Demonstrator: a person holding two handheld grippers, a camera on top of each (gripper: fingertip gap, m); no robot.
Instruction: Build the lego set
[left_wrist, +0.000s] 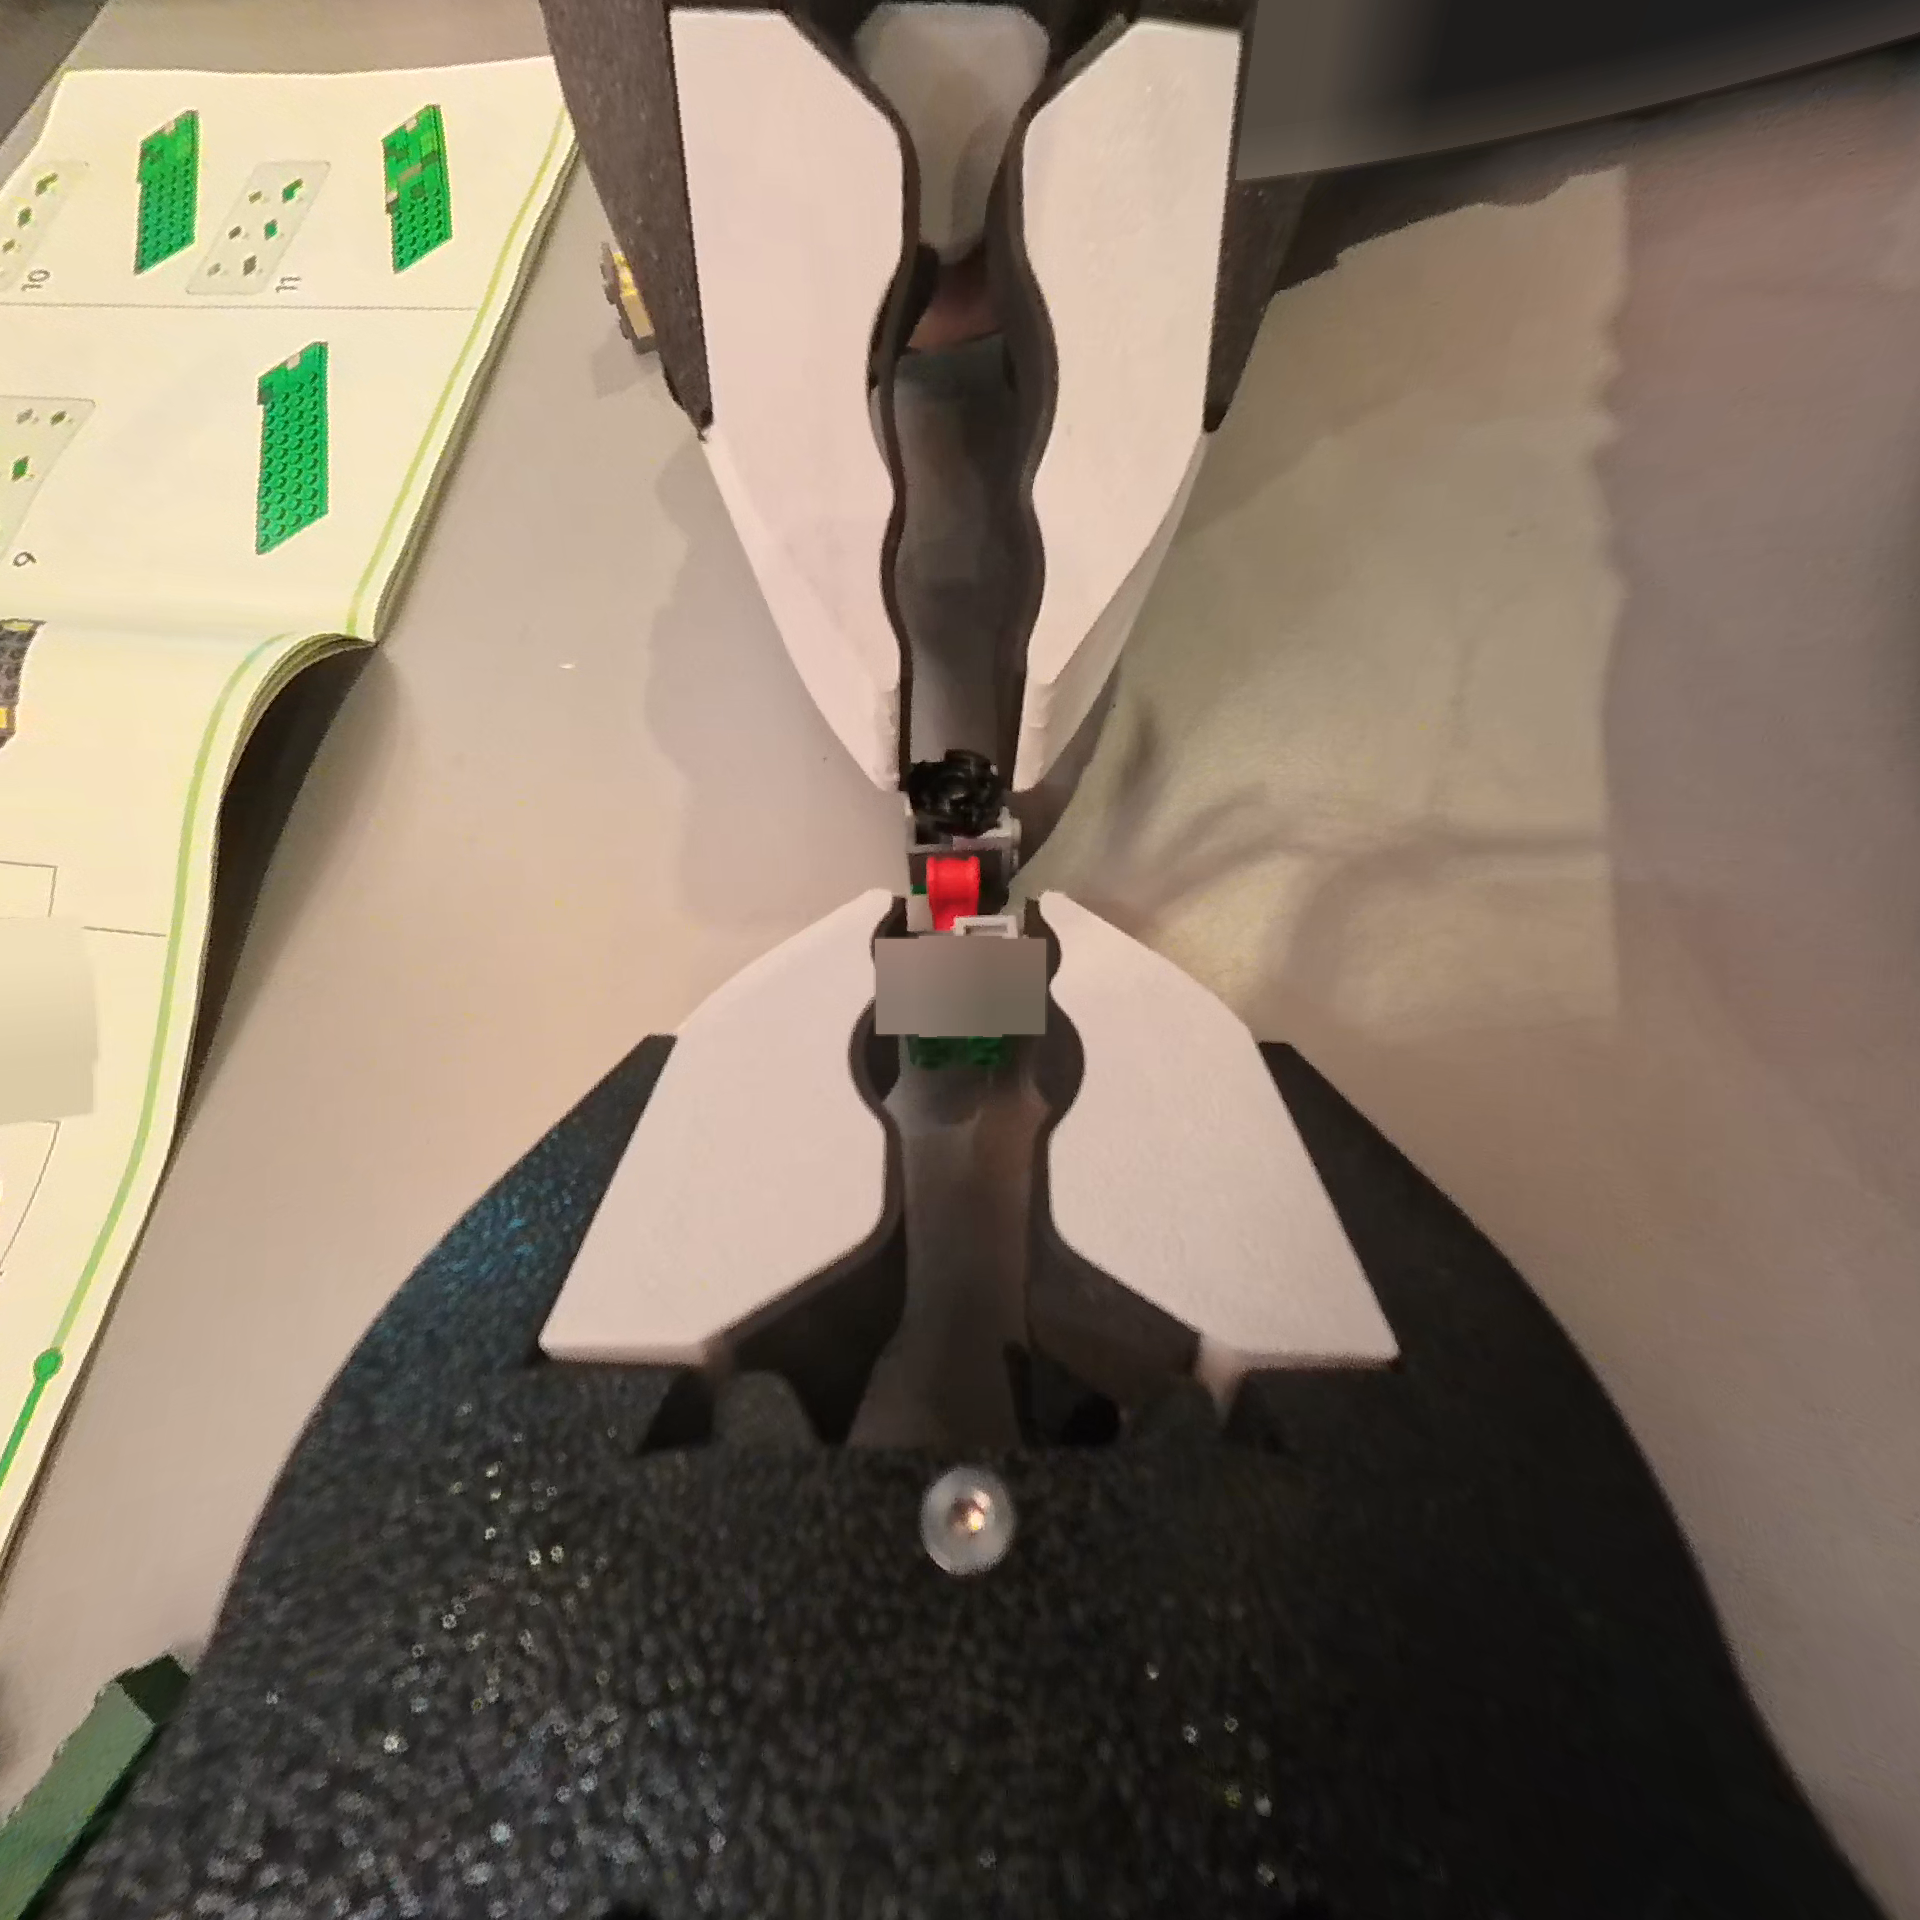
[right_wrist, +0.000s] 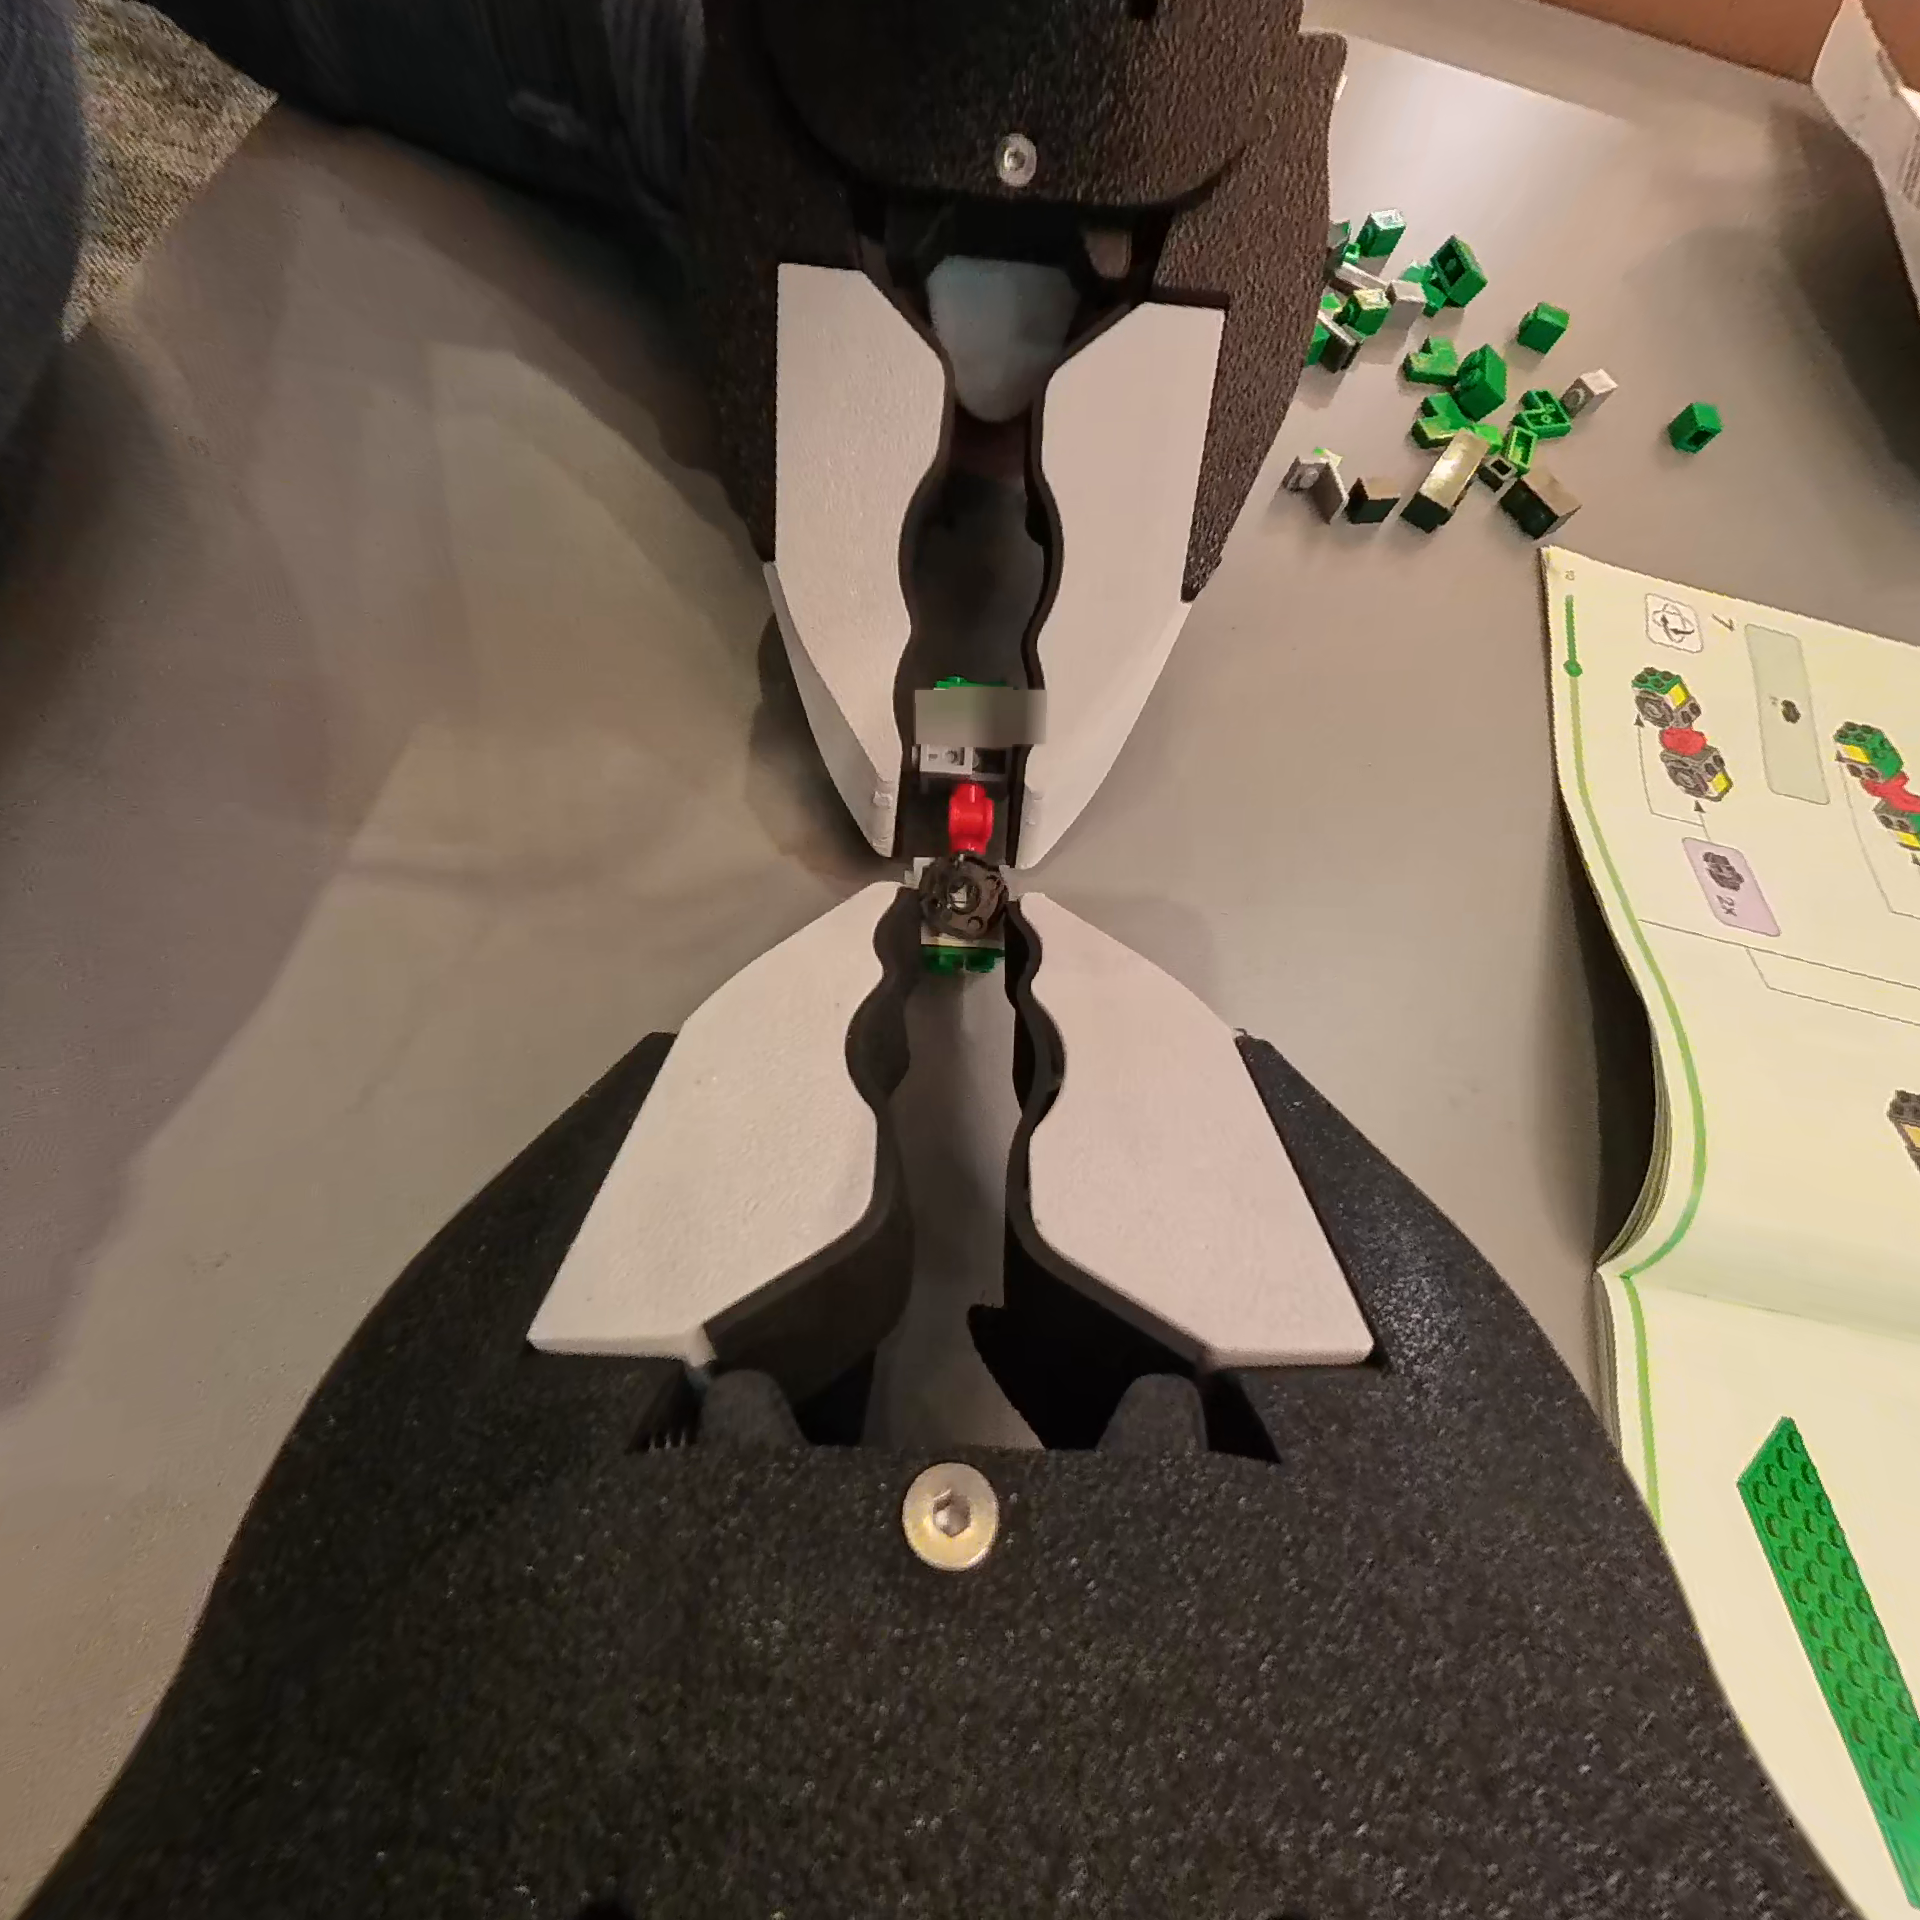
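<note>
My two grippers meet tip to tip above the grey table. In the left wrist view, my left gripper (left_wrist: 961, 912) is shut on a small grey and green lego block (left_wrist: 956, 1051) with a red connector (left_wrist: 951, 881) sticking out of it. The right gripper (left_wrist: 961, 781) comes in from the top, shut on a grey block with a black round piece (left_wrist: 954, 790). In the right wrist view, my right gripper (right_wrist: 961, 906) holds that black round piece (right_wrist: 963, 900) with green studs below it. The left gripper (right_wrist: 956, 831) faces it, and the red connector (right_wrist: 969, 821) spans between the two blocks.
An open instruction booklet (left_wrist: 208, 416) lies to the left, and it also shows at the right of the right wrist view (right_wrist: 1766, 935). Several loose green and grey bricks (right_wrist: 1455, 384) lie at the upper right. A long green plate (right_wrist: 1839, 1662) lies at the lower right. The tips of both grippers are at nearly the same place.
</note>
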